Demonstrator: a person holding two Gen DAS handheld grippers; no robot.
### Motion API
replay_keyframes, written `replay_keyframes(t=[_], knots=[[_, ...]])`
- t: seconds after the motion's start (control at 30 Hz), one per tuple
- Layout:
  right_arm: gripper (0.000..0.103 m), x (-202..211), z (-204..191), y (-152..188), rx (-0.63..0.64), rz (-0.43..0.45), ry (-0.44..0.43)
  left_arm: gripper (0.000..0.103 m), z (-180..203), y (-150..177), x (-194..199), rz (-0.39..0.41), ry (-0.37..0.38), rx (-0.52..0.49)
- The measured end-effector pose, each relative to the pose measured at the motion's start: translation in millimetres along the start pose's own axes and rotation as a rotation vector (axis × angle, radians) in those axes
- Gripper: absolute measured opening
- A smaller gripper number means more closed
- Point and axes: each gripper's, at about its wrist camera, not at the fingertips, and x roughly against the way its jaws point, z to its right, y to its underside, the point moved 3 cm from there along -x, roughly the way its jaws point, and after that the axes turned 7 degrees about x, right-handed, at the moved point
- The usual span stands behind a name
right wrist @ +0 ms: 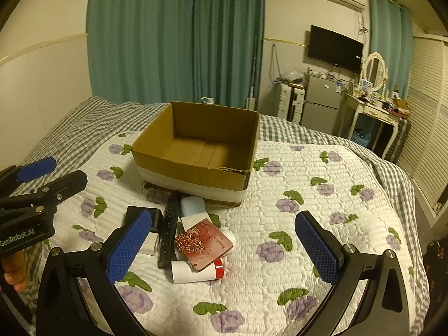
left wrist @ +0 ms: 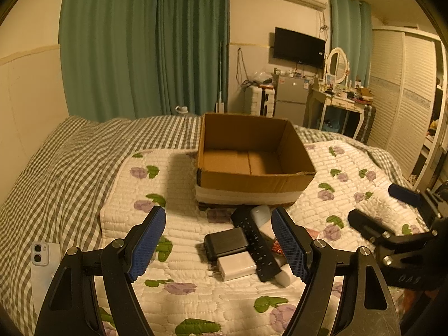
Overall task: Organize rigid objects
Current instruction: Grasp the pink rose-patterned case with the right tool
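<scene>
An open, empty cardboard box point(left wrist: 252, 180) point(right wrist: 196, 179) stands on the flowered quilt. In front of it lies a pile: a black remote point(left wrist: 256, 242) point(right wrist: 168, 232), a black power bank point(left wrist: 225, 242), a white charger point(left wrist: 236, 266), a red patterned card case point(right wrist: 203, 245), a white tube with a red cap point(right wrist: 193, 273) and a pale blue object point(right wrist: 191, 205). My left gripper point(left wrist: 218, 245) is open above the pile, holding nothing. My right gripper point(right wrist: 224, 249) is open over the pile's right side, holding nothing. Each gripper shows at the edge of the other's view.
A white phone point(left wrist: 44, 266) lies at the left on the checked bedsheet point(left wrist: 56, 168). The quilt point(right wrist: 308, 224) stretches to the right. Green curtains, a fridge, a dressing table and a wardrobe stand beyond the bed.
</scene>
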Motion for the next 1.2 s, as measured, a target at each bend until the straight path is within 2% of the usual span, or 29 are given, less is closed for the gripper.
replay_keyframes(t=[0.2,0.37,0.47,0.6,0.73,0.83,0.87,0.9,1.0,1.03,1.2], knots=[[0.103,-35.8,6.2,7.8,0.087,-0.071,-0.025,0.081,-9.4,13.6,-27.0,-0.067,-0.044,-0.001],[0.103,-81.7,3.8,26.4,0.140,-0.185,-0.105,0.081,-9.5,30.2,-50.8,-0.147,-0.063,-0.020],[0.103,-110.4,-10.3,35.7,0.217,-0.240,-0.162,0.081,-9.2,44.1,-68.6,-0.205,-0.080,-0.036],[0.095,-139.0,-23.6,47.0,0.270,-0.293,-0.223,0.081,-12.6,55.6,-86.4,-0.275,-0.097,-0.027],[0.092,-156.6,-25.1,62.7,0.250,-0.331,-0.289,0.081,-12.5,58.5,-100.1,-0.328,-0.092,-0.009],[0.089,-160.5,-26.3,67.0,0.250,-0.331,-0.310,0.081,-6.4,60.9,-110.6,-0.369,-0.080,-0.007],[0.087,-160.1,-25.9,66.5,0.252,-0.328,-0.308,0.081,-3.7,61.6,-112.5,-0.376,-0.077,-0.011],[0.079,-158.8,-22.7,64.7,0.249,-0.318,-0.298,0.081,0.1,62.7,-113.6,-0.382,-0.074,-0.021],[0.075,-154.9,-10.9,59.1,0.211,-0.303,-0.296,0.081,7.0,62.5,-118.5,-0.393,-0.077,-0.044],[0.070,-154.0,-8.8,58.3,0.204,-0.299,-0.292,0.081,8.3,61.5,-121.0,-0.399,-0.080,-0.040],[0.070,-145.3,6.3,45.9,0.164,-0.253,-0.268,0.081,11.7,53.2,-132.7,-0.411,-0.088,0.005]])
